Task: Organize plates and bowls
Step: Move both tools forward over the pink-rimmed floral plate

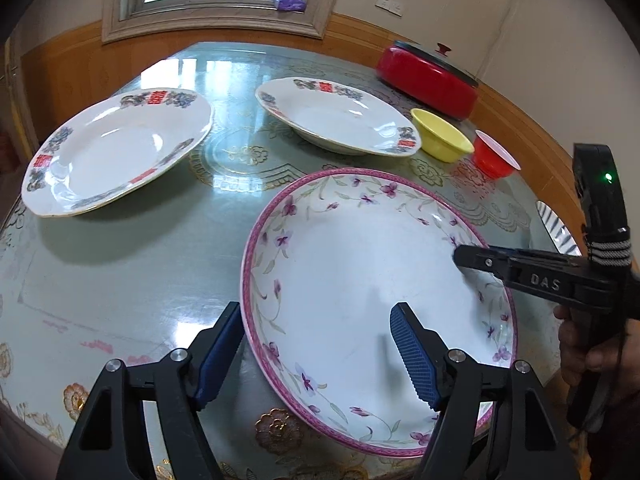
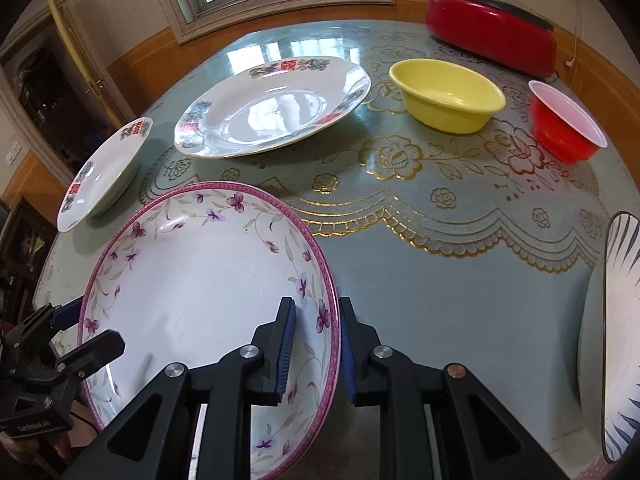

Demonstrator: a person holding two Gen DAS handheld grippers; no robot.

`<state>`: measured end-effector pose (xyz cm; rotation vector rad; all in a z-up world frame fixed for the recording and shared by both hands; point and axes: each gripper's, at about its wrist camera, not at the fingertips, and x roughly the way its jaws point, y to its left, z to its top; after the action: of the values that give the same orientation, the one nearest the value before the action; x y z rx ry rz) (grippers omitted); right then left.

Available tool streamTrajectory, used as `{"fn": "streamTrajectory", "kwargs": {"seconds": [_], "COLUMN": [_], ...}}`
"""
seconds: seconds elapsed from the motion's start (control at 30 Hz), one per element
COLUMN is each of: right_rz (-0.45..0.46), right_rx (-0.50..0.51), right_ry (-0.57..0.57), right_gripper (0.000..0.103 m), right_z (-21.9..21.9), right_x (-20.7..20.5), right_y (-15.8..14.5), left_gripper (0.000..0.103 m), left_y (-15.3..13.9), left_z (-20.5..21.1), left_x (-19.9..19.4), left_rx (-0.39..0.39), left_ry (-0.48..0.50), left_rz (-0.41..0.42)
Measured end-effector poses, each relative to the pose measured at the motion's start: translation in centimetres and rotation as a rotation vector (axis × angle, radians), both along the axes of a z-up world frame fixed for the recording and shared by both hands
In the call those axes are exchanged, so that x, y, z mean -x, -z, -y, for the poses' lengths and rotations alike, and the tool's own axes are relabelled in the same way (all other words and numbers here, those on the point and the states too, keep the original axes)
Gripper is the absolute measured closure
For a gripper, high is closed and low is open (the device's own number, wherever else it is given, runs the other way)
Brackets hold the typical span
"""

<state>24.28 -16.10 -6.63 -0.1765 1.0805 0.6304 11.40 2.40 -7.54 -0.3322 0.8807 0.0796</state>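
Note:
A pink-rimmed floral plate (image 1: 360, 288) (image 2: 200, 280) is near the table's front edge. My left gripper (image 1: 316, 354) is open, its fingers straddling the plate's near-left rim. My right gripper (image 2: 318, 346) is shut on the plate's right rim; it also shows in the left wrist view (image 1: 464, 258). Two white plates with red and grey motifs (image 1: 112, 152) (image 1: 340, 116) lie further back. A yellow bowl (image 2: 446, 96) and a red bowl (image 2: 564, 120) stand at the back right.
A red lidded pot (image 2: 492, 28) stands at the far right edge of the table. A blue-striped plate (image 2: 616, 320) is at the right. The round table (image 2: 440, 280) has a green cloth with gold flowers. A window is behind.

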Motion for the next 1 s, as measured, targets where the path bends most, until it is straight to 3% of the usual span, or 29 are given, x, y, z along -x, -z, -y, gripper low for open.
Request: {"fn": "streamTrajectory", "kwargs": {"seconds": [0.47,0.67,0.83,0.9,1.0], "right_rz": [0.004,0.010,0.013,0.051,0.077], "right_rx": [-0.054,-0.033,-0.031,-0.005,-0.017], "right_ry": [-0.018,-0.058,-0.009,0.029,0.089], "right_gripper": [0.081,0.082,0.082,0.074,0.071], "right_z": [0.0,-0.6,-0.5,-0.4,0.1], "right_x": [0.1,0.7,0.7,0.9,0.9], "right_y": [0.3,0.2,0.2,-0.1,-0.9], "left_gripper": [0.026,0.026,0.024,0.021,0.019], "left_y": [-0.4,-0.6,-1.1,-1.3,-1.7], "left_z": [0.0,0.0,-0.9,-1.2,-1.8], "left_x": [1.0,1.4,1.3,1.4,1.9], "left_rx": [-0.128,-0.126,-0.123,-0.120,-0.134], "left_ry": [-0.154,-0.125,-0.104,-0.091,-0.074], "left_rz": [-0.013,-0.007,0.010,0.014,0.029]}}
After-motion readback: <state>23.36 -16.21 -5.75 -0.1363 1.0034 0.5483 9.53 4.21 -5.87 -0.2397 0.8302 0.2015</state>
